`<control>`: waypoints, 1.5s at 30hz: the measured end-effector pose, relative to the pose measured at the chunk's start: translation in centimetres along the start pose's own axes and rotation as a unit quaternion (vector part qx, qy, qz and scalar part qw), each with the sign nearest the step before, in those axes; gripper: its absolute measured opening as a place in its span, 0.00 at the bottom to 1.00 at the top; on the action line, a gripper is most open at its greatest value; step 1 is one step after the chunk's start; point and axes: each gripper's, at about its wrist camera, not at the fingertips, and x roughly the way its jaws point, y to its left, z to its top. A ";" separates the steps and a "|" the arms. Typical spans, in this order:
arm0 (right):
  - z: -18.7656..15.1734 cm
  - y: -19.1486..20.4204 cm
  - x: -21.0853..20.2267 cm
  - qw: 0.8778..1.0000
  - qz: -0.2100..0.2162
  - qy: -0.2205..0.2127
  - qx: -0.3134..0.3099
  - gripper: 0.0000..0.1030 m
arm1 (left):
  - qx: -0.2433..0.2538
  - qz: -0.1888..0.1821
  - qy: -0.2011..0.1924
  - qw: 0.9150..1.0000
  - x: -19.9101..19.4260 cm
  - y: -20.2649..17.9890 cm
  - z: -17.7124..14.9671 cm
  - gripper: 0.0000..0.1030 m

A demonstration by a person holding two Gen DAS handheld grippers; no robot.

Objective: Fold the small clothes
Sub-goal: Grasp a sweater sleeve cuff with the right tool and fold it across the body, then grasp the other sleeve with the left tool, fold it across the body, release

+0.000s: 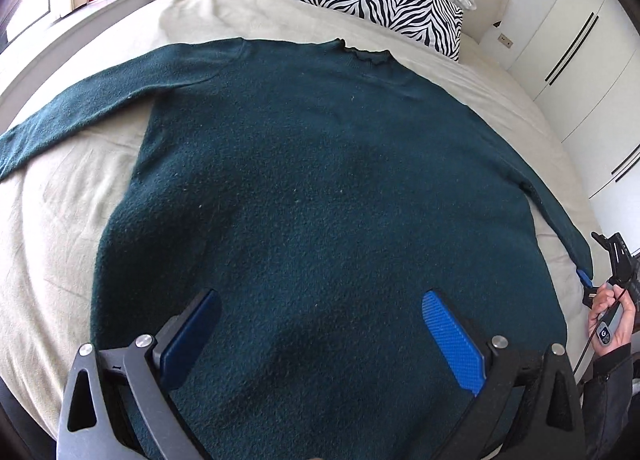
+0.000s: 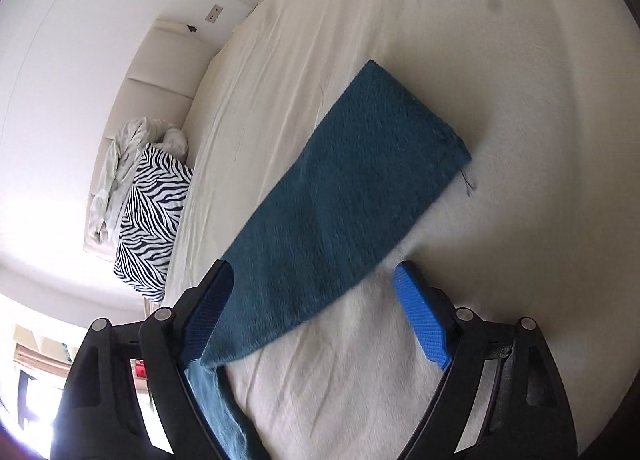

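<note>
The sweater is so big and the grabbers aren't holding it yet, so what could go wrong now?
1. The right gripper is open over the sleeve, whose cuff lies past its fingertips; closing here may bunch the sleeve instead of folding it neatly.
2. The left gripper is open over the sweater body; it might pinch the sheet too.
3. The other sleeve stretches far left, probably an awkward reach.

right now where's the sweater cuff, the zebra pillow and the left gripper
sweater cuff [image 2: 416, 120], right wrist view, flat end of sleeve
zebra pillow [image 1: 380, 0], left wrist view, middle of striped face
left gripper [image 1: 320, 336], left wrist view, midway between open fingertips
</note>
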 end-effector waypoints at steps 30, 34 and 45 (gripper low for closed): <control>-34.4 35.3 22.5 0.817 0.029 0.217 -0.533 0.12 | -0.154 -0.225 -0.020 0.962 6.3 7.0 11.5 0.78; -36.2 32.2 22.7 0.825 0.069 0.267 -0.493 0.54 | -0.155 -0.241 -0.011 0.958 7.4 6.1 11.6 0.86; -33.6 20.4 10.8 0.887 0.110 0.252 -0.370 0.54 | -0.124 -0.216 0.057 0.967 11.6 0.8 12.8 0.69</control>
